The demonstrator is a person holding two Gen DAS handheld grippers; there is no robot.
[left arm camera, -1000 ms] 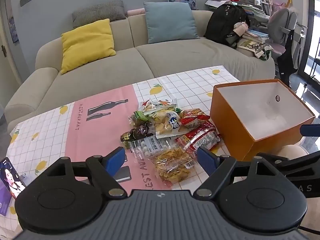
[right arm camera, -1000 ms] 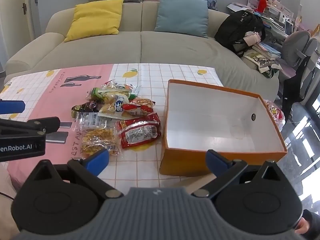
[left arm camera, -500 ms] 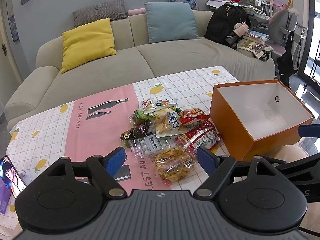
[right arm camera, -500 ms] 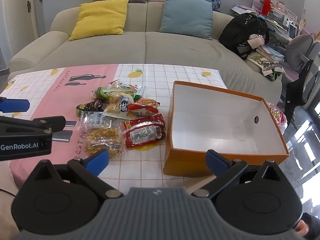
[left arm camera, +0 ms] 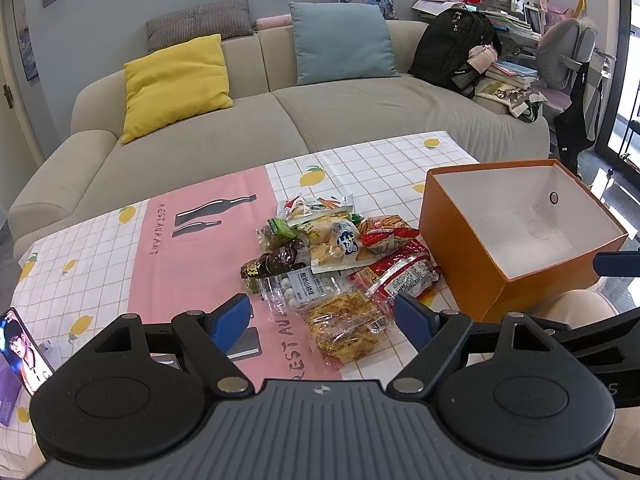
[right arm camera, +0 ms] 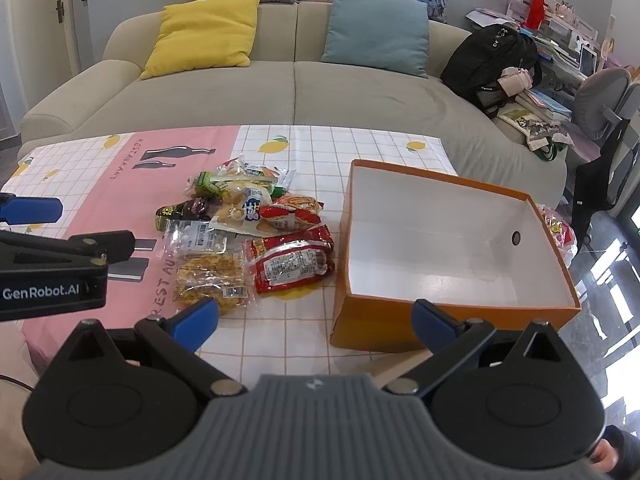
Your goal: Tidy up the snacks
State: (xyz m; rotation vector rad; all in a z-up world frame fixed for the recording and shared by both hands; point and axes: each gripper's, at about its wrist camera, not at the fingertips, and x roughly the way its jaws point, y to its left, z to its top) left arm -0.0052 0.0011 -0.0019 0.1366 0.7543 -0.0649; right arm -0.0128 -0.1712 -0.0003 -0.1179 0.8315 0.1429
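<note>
A pile of snack packets [left arm camera: 332, 256] lies on the tablecloth: a red packet [left arm camera: 400, 276], a yellow chip packet [left arm camera: 346, 330], a clear packet of white balls [left arm camera: 300, 286] and a dark one [left arm camera: 272, 266]. An empty orange box [left arm camera: 516, 236] with a white inside stands to their right. My left gripper [left arm camera: 322, 320] is open and empty, held above the near table edge before the yellow packet. My right gripper [right arm camera: 316, 320] is open and empty, near the box's [right arm camera: 452, 256] front left corner. The pile [right arm camera: 248, 232] shows there too.
A phone [left arm camera: 24, 354] with a lit screen lies at the table's left edge. Two dark cards [left arm camera: 244, 346] lie by the pile. A beige sofa [left arm camera: 280, 120] with cushions and a black backpack [left arm camera: 456, 52] stands behind the table. A chair [left arm camera: 568, 64] stands at right.
Both grippers have drifted slightly; the view of the table has shifted a little. Both remain open and empty. The snacks and box have not moved.
</note>
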